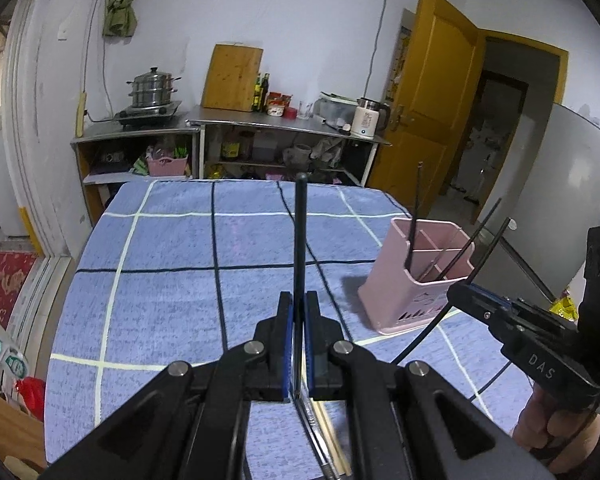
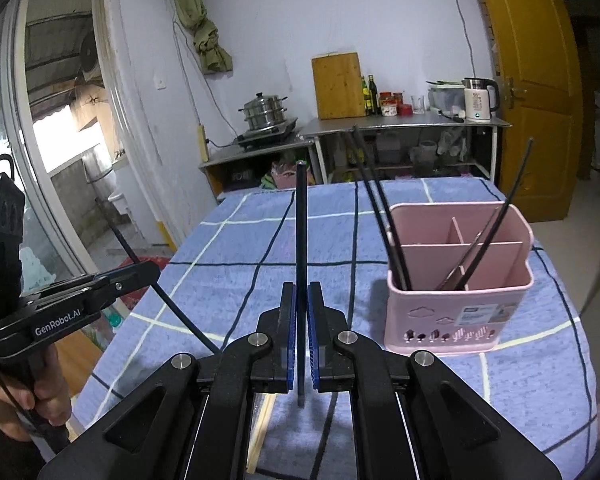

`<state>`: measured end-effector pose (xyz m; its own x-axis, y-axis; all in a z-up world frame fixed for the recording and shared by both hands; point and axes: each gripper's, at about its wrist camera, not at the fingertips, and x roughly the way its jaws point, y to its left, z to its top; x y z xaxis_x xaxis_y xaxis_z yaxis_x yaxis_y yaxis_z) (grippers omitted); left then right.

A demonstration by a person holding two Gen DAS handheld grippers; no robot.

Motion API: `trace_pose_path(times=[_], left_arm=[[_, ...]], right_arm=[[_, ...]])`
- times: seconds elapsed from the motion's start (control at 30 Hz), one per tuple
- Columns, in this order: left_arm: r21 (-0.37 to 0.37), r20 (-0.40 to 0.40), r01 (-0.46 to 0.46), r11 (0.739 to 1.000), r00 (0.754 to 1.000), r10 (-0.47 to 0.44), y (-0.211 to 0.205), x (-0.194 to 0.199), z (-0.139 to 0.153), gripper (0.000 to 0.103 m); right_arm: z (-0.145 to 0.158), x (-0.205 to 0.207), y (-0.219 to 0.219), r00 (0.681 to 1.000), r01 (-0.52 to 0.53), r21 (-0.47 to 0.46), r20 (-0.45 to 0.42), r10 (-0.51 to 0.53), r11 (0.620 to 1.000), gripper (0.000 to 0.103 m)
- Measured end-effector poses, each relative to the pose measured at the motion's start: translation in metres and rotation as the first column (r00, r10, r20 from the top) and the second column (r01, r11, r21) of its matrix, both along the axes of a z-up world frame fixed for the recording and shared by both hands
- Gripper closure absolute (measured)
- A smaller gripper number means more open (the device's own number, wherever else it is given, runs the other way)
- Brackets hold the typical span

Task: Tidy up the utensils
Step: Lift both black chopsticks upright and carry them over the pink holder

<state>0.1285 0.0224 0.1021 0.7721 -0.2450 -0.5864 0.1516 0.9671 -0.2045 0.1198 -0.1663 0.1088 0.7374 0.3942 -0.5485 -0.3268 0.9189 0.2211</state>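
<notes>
Here, over a table (image 1: 172,300) spread with a blue checked cloth (image 2: 440,368), two hand-held grippers, each pinching one black chopstick.

Left gripper (image 1: 299,320): pads pressed together on a black chopstick (image 1: 300,240), held upright, its tip reaching up past the far edge of the table in the left wrist view. Seen again at the left edge of the right wrist view (image 2: 140,274), with the same stick slanting down toward the cloth and a bare hand (image 2: 28,396) wrapped round the grip.

Right gripper (image 2: 301,320): blue pads closed on a second black chopstick (image 2: 301,248), also upright, its lower end hanging just above the cloth between the two arms. Visible too at the right edge of the left wrist view (image 1: 460,294), just beside the near right corner of the holder, its stick crossing above the rim.

Pink utensil holder (image 2: 456,320): standing on the cloth to the right of both tools, divided into compartments, with little tree cut-outs along its near wall. Several black chopsticks (image 2: 380,216) leaning inside, a pair against the left wall, another (image 2: 508,208) tilted right in the right-hand part. Exact compartment of the tilted ones hard to tell.

Near the bottom of both views, pale wooden chopsticks (image 2: 262,432) lying flat on the cloth under the arms.

Beyond the table, a steel counter (image 2: 404,124) with a steamer pot (image 2: 265,112), a wooden cutting board (image 2: 338,86) and a white kettle (image 2: 478,100); yellow door (image 2: 532,80) at far right.
</notes>
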Motion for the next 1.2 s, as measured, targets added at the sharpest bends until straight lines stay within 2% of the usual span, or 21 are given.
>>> trace_pose_path(times=[0.37, 0.63, 0.9, 1.2], left_arm=[[-0.020, 0.000, 0.068, 0.997, 0.998, -0.068, -0.025, 0.001, 0.007, 0.097], [-0.051, -0.002, 0.145, 0.988, 0.989, -0.146, -0.056, 0.014, 0.016, 0.097], [-0.070, 0.041, 0.218, 0.974, 0.976, -0.215, -0.090, 0.031, 0.044, 0.097], [-0.078, 0.116, 0.245, 0.966, 0.965, -0.235, -0.108, 0.060, 0.083, 0.097]], right_arm=[[0.011, -0.011, -0.022, 0.999, 0.035, 0.009, 0.028, -0.036, 0.999, 0.098], [0.019, -0.010, -0.055, 0.995, 0.095, 0.027, 0.035, -0.096, 0.995, 0.098], [0.048, -0.002, -0.089, 0.984, 0.154, 0.059, 0.084, -0.159, 0.986, 0.098], [0.082, 0.017, -0.112, 0.963, 0.202, 0.095, 0.165, -0.215, 0.975, 0.098]])
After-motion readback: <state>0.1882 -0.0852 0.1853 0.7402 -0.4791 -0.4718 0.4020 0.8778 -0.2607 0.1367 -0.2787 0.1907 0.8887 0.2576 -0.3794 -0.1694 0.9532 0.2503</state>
